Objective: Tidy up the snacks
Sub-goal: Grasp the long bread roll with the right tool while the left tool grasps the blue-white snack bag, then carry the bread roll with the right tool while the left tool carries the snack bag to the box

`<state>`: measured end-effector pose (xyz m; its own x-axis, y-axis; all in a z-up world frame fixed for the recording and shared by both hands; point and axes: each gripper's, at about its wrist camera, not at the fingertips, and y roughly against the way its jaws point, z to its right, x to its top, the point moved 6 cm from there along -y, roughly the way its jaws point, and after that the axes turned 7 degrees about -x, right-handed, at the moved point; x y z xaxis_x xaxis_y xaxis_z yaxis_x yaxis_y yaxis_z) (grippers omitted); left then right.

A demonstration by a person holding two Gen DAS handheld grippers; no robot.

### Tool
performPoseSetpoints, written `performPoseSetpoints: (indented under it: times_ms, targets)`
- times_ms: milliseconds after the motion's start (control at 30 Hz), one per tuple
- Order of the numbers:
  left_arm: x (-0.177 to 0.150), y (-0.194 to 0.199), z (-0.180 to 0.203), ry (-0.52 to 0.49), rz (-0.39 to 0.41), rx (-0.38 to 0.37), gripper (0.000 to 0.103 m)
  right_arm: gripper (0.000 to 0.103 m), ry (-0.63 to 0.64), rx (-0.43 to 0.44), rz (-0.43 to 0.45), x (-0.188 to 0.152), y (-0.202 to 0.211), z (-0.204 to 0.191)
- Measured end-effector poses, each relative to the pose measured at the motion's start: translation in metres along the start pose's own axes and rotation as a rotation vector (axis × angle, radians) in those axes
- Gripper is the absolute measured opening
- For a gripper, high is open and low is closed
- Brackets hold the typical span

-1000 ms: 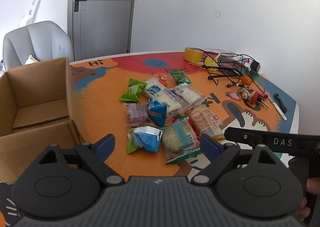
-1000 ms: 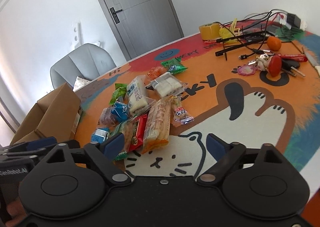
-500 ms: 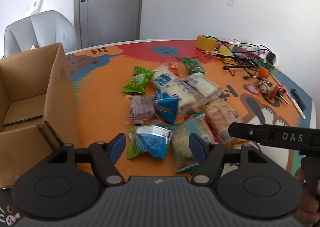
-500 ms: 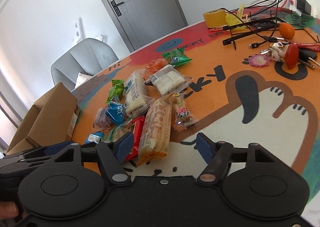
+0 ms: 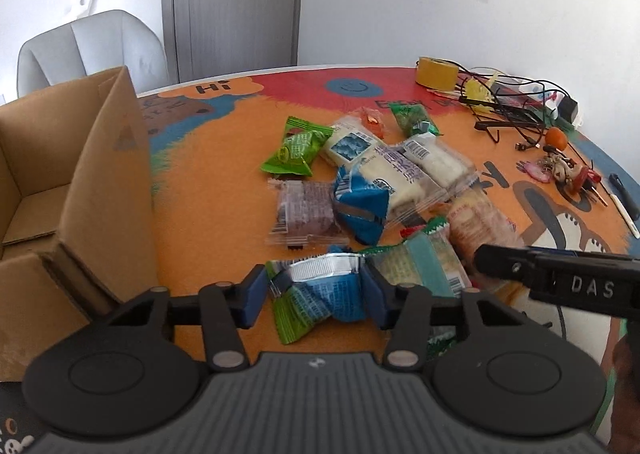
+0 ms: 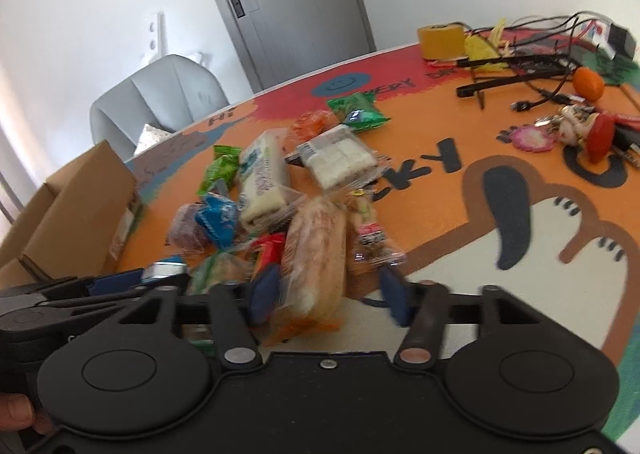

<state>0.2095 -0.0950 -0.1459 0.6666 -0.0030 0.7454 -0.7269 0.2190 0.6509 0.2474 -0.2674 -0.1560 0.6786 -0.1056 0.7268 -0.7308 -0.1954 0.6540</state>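
Note:
A pile of wrapped snacks (image 5: 372, 181) lies mid-table on the colourful mat. My left gripper (image 5: 314, 294) has its blue pads touching both sides of a blue-and-green snack packet (image 5: 320, 290) at the pile's near edge. My right gripper (image 6: 326, 292) is open around the near end of a long orange-wrapped bread pack (image 6: 316, 254), with a gap on the right side. An open cardboard box (image 5: 60, 189) stands at the left; it also shows in the right wrist view (image 6: 76, 209).
A yellow tape roll (image 5: 436, 73), black cables (image 5: 508, 109), a small orange (image 5: 557, 137) and keys with trinkets (image 5: 560, 173) lie at the far right. A grey chair (image 5: 92, 49) stands behind the box, a door behind it.
Both grippers have moved forward and down into the pile. The left jaws have narrowed onto the blue-and-green packet. The right jaws have narrowed around the bread pack.

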Motion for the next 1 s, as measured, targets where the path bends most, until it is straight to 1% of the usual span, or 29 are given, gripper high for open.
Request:
performPoseSetpoints:
  times_ms: [67,133,200,233,533,667,833,1000]
  targets:
    - [-0.001,0.001,0.001,0.003,0.005,0.001,0.044,0.028,-0.003,-0.002,-0.004,0.000,0.001,0.006]
    - [-0.002,0.003,0.004,-0.002,0.004,-0.004,0.041,0.028,-0.019,0.021,-0.010,-0.002,0.004,0.011]
    - [-0.002,0.005,0.005,0.001,0.008,-0.007,0.040,0.027,-0.026,0.028,-0.007,-0.003,0.008,0.013]
    - [-0.003,0.007,0.006,0.001,0.012,-0.010,0.036,0.026,-0.030,0.032,-0.001,-0.004,0.010,0.014]
    - [-0.005,0.029,0.010,0.004,0.056,-0.038,0.034,0.026,-0.061,0.050,0.068,-0.011,0.033,0.016]
    - [-0.006,0.042,0.012,-0.010,0.082,-0.051,0.034,0.026,-0.089,0.053,0.096,-0.016,0.045,0.017]
    - [-0.004,0.063,0.011,-0.022,0.123,-0.062,0.034,0.026,-0.102,0.053,0.132,-0.018,0.057,0.012]
    - [-0.001,0.087,0.010,-0.038,0.161,-0.072,0.034,0.026,-0.091,0.062,0.166,-0.016,0.072,-0.003]
